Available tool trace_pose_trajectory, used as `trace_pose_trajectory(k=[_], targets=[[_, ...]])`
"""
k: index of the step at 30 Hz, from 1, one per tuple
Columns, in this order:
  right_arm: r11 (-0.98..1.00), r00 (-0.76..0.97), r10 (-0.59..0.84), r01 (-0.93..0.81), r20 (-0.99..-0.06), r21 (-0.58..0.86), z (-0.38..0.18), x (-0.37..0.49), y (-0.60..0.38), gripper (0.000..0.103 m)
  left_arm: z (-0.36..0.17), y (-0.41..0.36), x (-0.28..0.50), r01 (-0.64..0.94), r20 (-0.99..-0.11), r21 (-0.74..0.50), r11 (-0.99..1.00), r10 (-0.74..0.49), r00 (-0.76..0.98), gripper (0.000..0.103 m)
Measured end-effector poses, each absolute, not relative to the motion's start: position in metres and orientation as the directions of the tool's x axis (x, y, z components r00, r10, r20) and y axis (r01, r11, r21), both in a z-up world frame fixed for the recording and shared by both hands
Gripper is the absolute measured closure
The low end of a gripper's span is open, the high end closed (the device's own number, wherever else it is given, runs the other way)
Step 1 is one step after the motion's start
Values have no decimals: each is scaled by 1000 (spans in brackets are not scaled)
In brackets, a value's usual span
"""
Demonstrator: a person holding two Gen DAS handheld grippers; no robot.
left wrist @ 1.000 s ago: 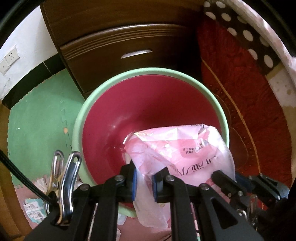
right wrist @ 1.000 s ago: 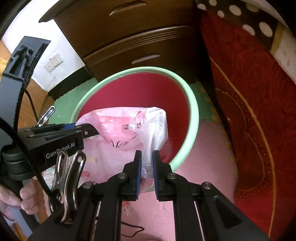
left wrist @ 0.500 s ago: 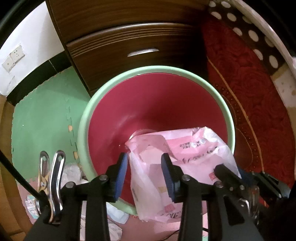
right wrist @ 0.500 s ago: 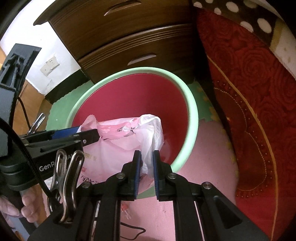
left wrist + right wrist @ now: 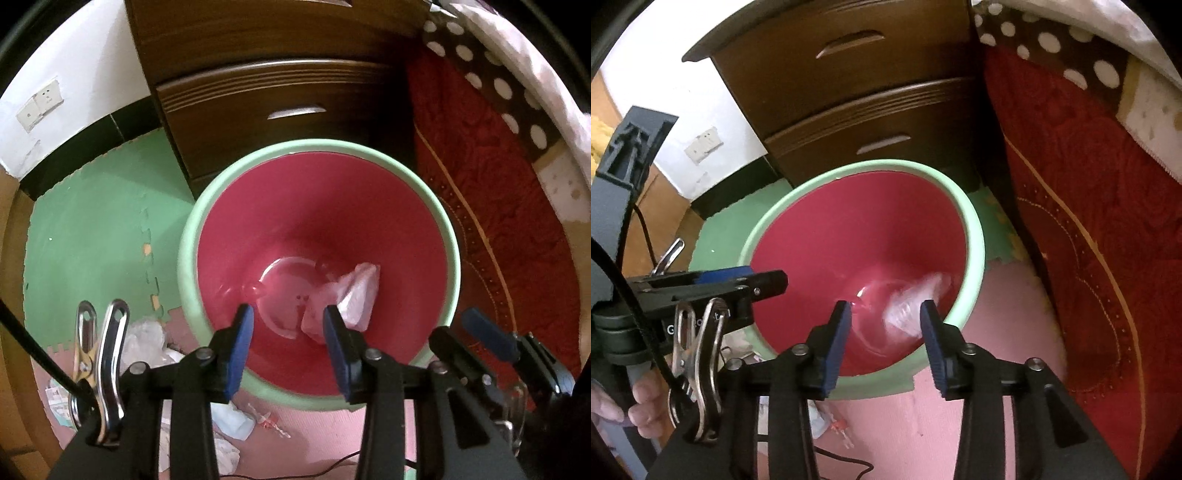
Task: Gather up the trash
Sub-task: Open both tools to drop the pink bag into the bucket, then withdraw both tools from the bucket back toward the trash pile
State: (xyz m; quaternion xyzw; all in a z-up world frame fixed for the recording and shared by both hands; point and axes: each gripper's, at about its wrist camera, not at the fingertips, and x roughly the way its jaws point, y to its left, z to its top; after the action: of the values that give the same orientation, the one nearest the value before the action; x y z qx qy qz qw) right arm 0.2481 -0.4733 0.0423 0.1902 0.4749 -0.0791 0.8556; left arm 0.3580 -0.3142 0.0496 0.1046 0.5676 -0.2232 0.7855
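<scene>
A: Is the bag (image 5: 910, 308) sharp in the right view?
B: No, a pale smear low in the bin (image 5: 975, 236); its print can't be read.
A: And the left view?
B: A finger (image 5: 334, 332) covers the bag's near edge.
A: The floor scraps (image 5: 147, 338)?
B: Partly behind the clip (image 5: 110, 350), too crumpled to tell.

Bedroom corner, floor level

A dark wooden dresser (image 5: 280, 92) stands against the white wall, a socket plate (image 5: 40, 101) beside it. Green foam mat (image 5: 92, 236) meets pink mat (image 5: 1008, 325); a red patterned bedspread (image 5: 1089, 206) hangs alongside, polka-dot cloth (image 5: 491, 81) above.
</scene>
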Motion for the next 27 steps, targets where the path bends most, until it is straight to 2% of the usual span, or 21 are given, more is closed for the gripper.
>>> trace_pose_trajectory(k=[13, 27], targets=[[935, 569, 52, 261, -820, 241, 55, 226, -449, 58, 61, -275, 325, 414, -925, -91, 906, -230, 301, 62], [962, 604, 95, 149, -791, 229, 54, 157, -395, 58, 54, -184, 238, 278, -910, -60, 959, -168, 380, 62]])
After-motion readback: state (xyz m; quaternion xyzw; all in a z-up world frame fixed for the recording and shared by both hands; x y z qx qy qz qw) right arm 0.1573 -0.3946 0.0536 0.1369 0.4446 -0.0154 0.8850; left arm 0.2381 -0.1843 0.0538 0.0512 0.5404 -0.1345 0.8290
